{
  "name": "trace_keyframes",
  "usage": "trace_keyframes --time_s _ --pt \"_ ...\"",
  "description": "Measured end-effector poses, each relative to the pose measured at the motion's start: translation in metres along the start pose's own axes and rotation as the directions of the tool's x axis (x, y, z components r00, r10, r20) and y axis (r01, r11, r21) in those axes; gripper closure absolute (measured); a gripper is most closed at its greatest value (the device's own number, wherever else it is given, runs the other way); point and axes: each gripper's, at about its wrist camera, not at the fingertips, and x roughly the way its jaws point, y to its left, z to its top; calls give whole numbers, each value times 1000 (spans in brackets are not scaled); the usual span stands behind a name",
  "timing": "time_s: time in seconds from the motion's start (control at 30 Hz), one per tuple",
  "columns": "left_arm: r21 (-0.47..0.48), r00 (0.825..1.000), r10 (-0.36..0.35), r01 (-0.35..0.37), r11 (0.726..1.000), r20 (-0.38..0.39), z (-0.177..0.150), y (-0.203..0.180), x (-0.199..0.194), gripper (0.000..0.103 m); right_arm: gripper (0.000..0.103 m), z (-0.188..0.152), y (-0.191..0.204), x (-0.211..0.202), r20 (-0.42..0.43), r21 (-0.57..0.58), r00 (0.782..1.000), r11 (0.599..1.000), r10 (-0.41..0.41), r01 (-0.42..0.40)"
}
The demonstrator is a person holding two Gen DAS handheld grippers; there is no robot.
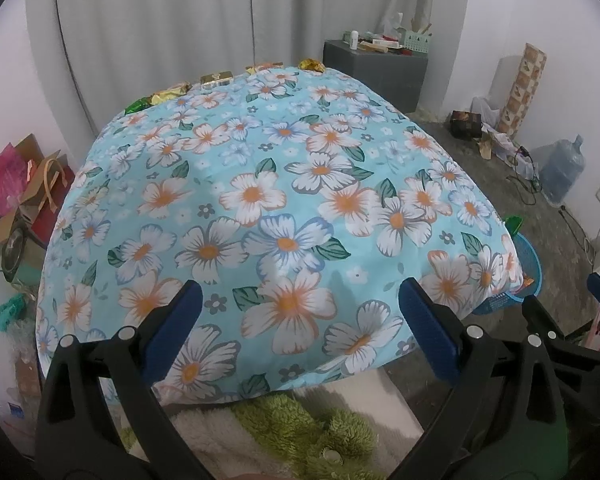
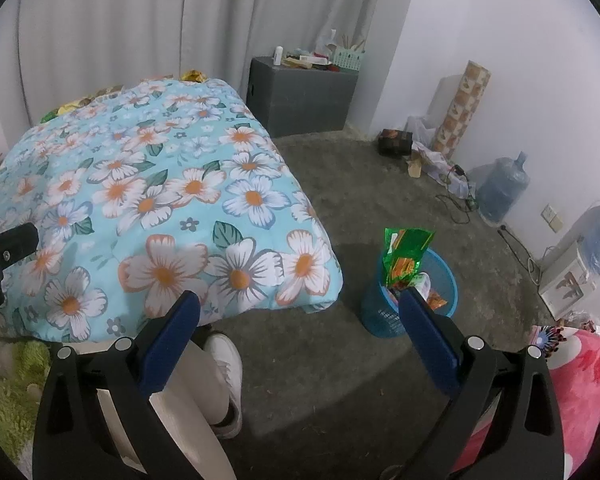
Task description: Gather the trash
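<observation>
Several shiny wrappers lie along the far edge of the flowered blue cloth (image 1: pixel 284 184): a green wrapper (image 1: pixel 137 105), gold wrappers (image 1: pixel 170 93), a gold box (image 1: pixel 216 77) and a crumpled gold wrapper (image 1: pixel 312 65). My left gripper (image 1: pixel 300 300) hangs open over the near part of the cloth, holding nothing. My right gripper (image 2: pixel 300 312) is open and empty above the floor, just left of a blue basket (image 2: pixel 444 276). A green snack bag (image 2: pixel 406 254) and other wrappers stick out of that basket. The basket (image 1: pixel 527 264) also peeks past the cloth's right edge in the left wrist view.
A dark grey cabinet (image 2: pixel 300 96) with clutter stands behind the table. A water jug (image 2: pixel 502 188), cables, a patterned roll (image 2: pixel 462 108) and a white appliance (image 2: pixel 568 272) line the right wall. A person's white shoe (image 2: pixel 226 364) sits below my right gripper. Bags and boxes (image 1: pixel 24 184) pile up left.
</observation>
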Motion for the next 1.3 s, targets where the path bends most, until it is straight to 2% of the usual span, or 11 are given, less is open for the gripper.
trace_keyframes --time_s 1.3 --pt "-13 1000 9 -9 1000 -4 -2 2 -1 9 6 0 2 0 1 0 1000 1000 5 -5"
